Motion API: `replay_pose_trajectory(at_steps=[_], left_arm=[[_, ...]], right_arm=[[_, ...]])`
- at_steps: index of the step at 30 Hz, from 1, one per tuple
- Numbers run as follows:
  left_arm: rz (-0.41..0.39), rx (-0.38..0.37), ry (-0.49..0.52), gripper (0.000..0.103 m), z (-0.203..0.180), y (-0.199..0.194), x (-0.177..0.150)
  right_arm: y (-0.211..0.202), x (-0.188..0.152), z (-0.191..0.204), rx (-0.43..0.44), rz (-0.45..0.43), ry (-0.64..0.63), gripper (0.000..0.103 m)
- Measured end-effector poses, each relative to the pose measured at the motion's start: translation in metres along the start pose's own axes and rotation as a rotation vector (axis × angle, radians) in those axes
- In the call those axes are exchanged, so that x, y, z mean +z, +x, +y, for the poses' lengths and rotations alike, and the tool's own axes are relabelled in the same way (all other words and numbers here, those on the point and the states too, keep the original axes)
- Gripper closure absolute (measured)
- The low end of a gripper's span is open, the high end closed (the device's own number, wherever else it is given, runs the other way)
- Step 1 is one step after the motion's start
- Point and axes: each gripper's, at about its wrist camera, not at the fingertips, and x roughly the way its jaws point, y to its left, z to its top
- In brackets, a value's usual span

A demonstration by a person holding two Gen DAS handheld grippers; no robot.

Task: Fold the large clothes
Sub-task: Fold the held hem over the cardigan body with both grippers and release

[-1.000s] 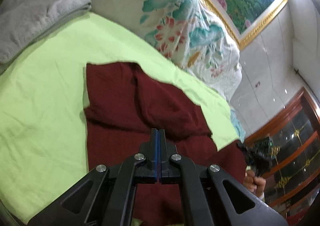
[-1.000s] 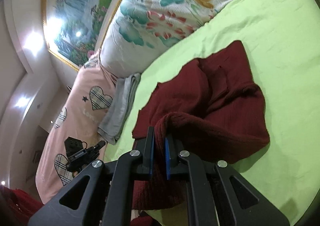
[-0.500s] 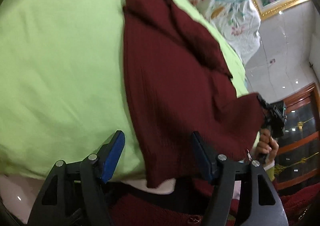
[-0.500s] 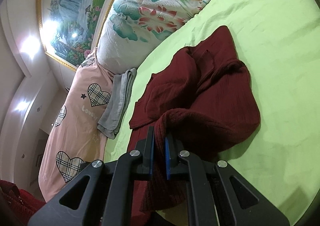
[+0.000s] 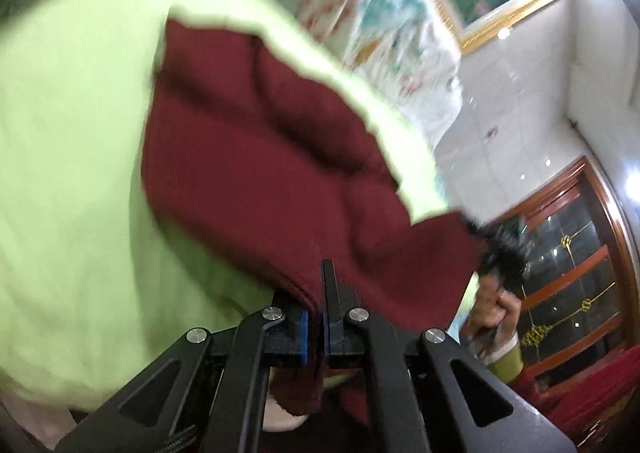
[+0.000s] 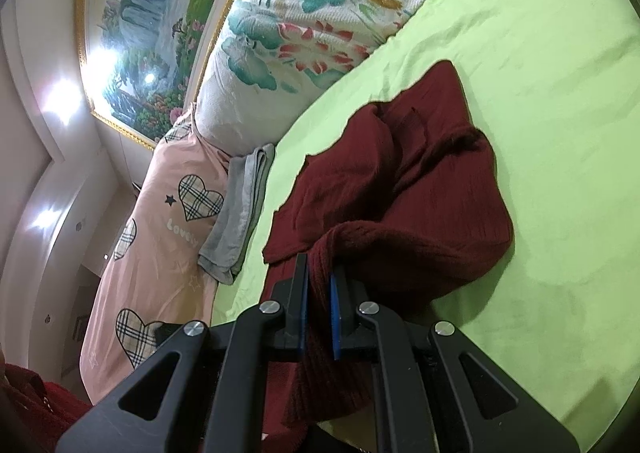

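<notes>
A dark red knitted garment [image 5: 256,157] lies crumpled on a lime green bed sheet [image 5: 68,181]. My left gripper [image 5: 315,317] is shut on the garment's near edge, with cloth pinched between the blue pads. This view is blurred. In the right wrist view the same garment [image 6: 408,189] lies bunched on the sheet [image 6: 560,101]. My right gripper [image 6: 318,305] is shut on a ribbed edge of it, lifted off the bed. The right gripper and the hand holding it [image 5: 496,293] show at the right of the left wrist view.
A floral quilt [image 6: 304,21] is heaped at the head of the bed. A folded grey cloth [image 6: 240,209] lies beside a pink heart-patterned cover [image 6: 160,229]. A framed landscape painting [image 6: 156,13] hangs on the wall. A wooden glass-door cabinet [image 5: 576,277] stands at the right.
My left gripper, open half a second ago, has shut on the garment's near edge. The right gripper keeps its hold and has shifted slightly.
</notes>
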Motion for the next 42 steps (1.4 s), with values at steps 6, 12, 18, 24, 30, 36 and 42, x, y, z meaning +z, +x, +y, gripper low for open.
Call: replay_pose_trajectory(at_steps=[6,12,18,24,30,36,42], left_arm=[[-0.182,-0.016,0.057,0.101,-0.026,-0.021,0.061],[-0.239,0.032,0.074,0.101,-0.023,0.0,0.128],[-0.23,0.096,0.014,0.101,0.011,0.056,0.191],[-0.166,0.224,-0.102,0.101,0.079,0.116,0.226],[-0.091,0.291,-0.156,0.099,0.125,0.149,0.223],[-0.066,0.29,-0.103,0.081,0.107,0.133,0.205],[0.002,0.184,0.04,0.076,0.045,0.13,0.163]], right_arm=[[0.006,0.023,0.014,0.028,-0.042,-0.02,0.094],[0.024,0.069,0.022,-0.019,-0.078,-0.049,0.094],[0.067,0.118,-0.014,-0.089,-0.084,0.037,0.094],[0.127,0.154,-0.067,-0.227,-0.039,0.121,0.094],[0.153,0.156,-0.105,-0.262,-0.029,0.21,0.092],[0.125,0.149,-0.082,-0.278,-0.092,0.161,0.076],[0.128,0.116,-0.006,-0.25,-0.009,-0.173,0.071]])
